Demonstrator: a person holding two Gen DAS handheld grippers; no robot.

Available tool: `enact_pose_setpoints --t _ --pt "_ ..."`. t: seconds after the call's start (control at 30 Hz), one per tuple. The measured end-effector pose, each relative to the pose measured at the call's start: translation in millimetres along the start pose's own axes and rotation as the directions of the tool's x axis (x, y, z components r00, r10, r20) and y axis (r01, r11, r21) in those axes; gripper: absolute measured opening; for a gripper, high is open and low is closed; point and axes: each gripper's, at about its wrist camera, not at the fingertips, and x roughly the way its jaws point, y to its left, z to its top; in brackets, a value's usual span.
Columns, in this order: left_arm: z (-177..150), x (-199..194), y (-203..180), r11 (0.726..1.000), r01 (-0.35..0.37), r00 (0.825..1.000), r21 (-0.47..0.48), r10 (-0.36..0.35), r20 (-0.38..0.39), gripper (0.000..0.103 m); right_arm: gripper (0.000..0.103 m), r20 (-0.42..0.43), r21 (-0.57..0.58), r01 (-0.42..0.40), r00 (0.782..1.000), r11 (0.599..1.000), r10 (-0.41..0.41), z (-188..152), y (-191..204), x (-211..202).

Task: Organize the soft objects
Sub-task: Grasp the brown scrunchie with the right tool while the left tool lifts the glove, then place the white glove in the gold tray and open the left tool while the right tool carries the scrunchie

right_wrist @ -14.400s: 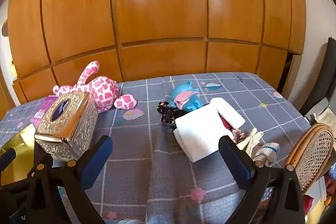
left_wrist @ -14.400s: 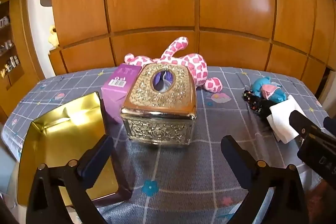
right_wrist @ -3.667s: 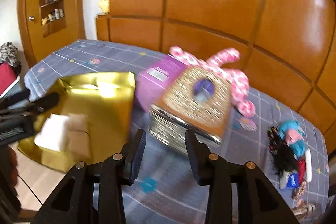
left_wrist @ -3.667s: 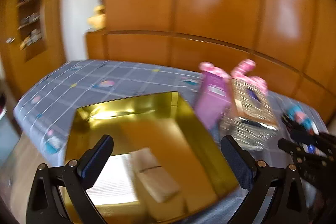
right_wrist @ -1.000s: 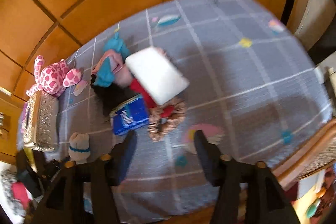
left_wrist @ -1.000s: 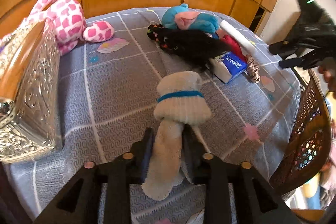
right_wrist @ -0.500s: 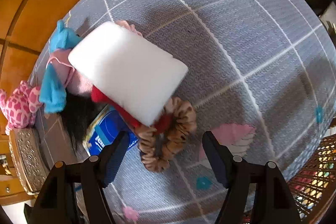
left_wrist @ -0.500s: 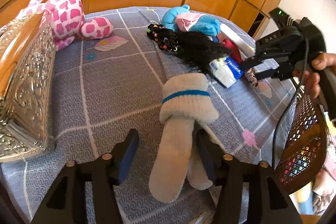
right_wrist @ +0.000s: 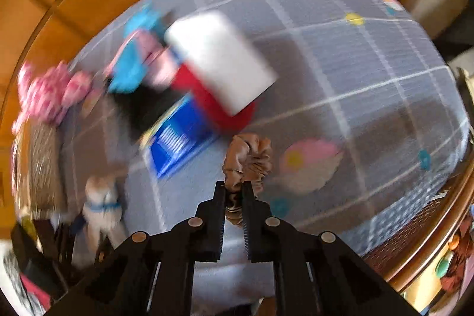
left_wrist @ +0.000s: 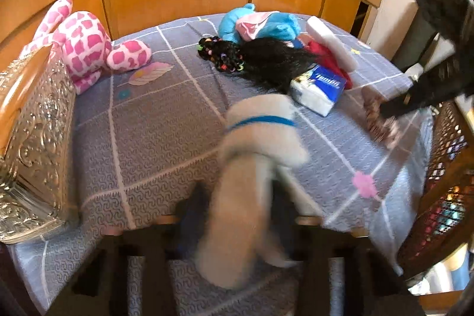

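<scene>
My left gripper [left_wrist: 237, 206] is shut on a cream sock with a blue band [left_wrist: 251, 156], held above the grey checked tablecloth; the view is blurred. My right gripper [right_wrist: 234, 191] is shut on a brown scrunchie [right_wrist: 248, 159] and holds it above the cloth. The right gripper also shows in the left wrist view [left_wrist: 394, 108] with the scrunchie [left_wrist: 376, 120] hanging from it. The sock shows in the right wrist view [right_wrist: 102, 206]. A pile lies behind: blue plush [left_wrist: 260, 22], black wig [left_wrist: 266, 58], white foam block [left_wrist: 328, 43], tissue pack [left_wrist: 320, 88].
An ornate metal tissue box [left_wrist: 29, 138] stands at the left. A pink spotted plush [left_wrist: 86, 46] lies behind it. A wicker chair back [left_wrist: 438, 197] stands at the table's right edge. Wooden wall panels close the far side.
My right gripper has closed on the scrunchie and lifted it off the cloth. My left gripper has tightened on the sock and raised it slightly.
</scene>
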Motion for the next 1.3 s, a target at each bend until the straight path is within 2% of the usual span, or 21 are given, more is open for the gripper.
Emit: enact_pose_setpoints --t 0.07,0.17,0.33,0.43,0.53,0.6,0.73,0.8,0.97,1.1,1.3 --pt "2 -3 1 1.000 0.003 1.000 0.000 -0.003 -0.004 0.016 0.009 -0.037 -0.062 -0.022 0.999 0.998 0.020 -12 17 8" --pt "10 -17 6 1.000 0.012 1.000 -0.021 -0.011 0.029 0.016 0.010 -0.059 -0.146 -0.022 0.998 0.989 0.014 -28 46 18" --pt "44 -58 30 0.995 0.027 0.991 -0.098 -0.014 0.131 0.016 0.010 -0.071 -0.174 -0.061 0.996 0.983 0.049 -33 68 37" --pt "67 -81 56 0.988 0.003 0.983 -0.156 0.026 0.183 0.016 0.010 -0.085 -0.190 -0.073 0.995 0.979 0.058 -30 78 53" --pt "85 -99 94 0.966 -0.028 0.974 -0.256 0.084 0.211 0.016 0.010 -0.037 -0.216 -0.052 0.998 0.975 0.046 -32 84 54" --pt "92 -112 122 0.942 -0.071 0.962 -0.329 0.152 0.226 0.016 0.010 -0.025 -0.220 -0.060 0.998 0.974 0.055 -33 85 57" --pt "84 -137 178 0.866 -0.134 0.938 -0.483 0.267 0.219 0.016 0.011 -0.013 -0.225 -0.066 0.998 0.972 0.065 -35 80 51" --pt "74 -150 203 0.825 -0.169 0.923 -0.540 0.324 0.208 0.016 0.011 0.003 -0.237 -0.059 0.998 0.970 0.062 -35 84 54" --pt "25 -182 228 0.767 -0.232 0.894 -0.598 0.410 0.179 0.016 0.012 0.030 -0.246 -0.059 0.997 0.967 0.069 -36 89 59" --pt "-22 -196 242 0.711 -0.243 0.894 -0.660 0.428 0.132 0.016 0.012 0.051 -0.268 -0.047 0.997 0.962 0.063 -38 89 57" --pt "-86 -190 271 0.591 -0.248 0.912 -0.767 0.409 0.020 0.016 0.012 0.093 -0.298 -0.011 0.995 0.954 0.041 -42 94 57"
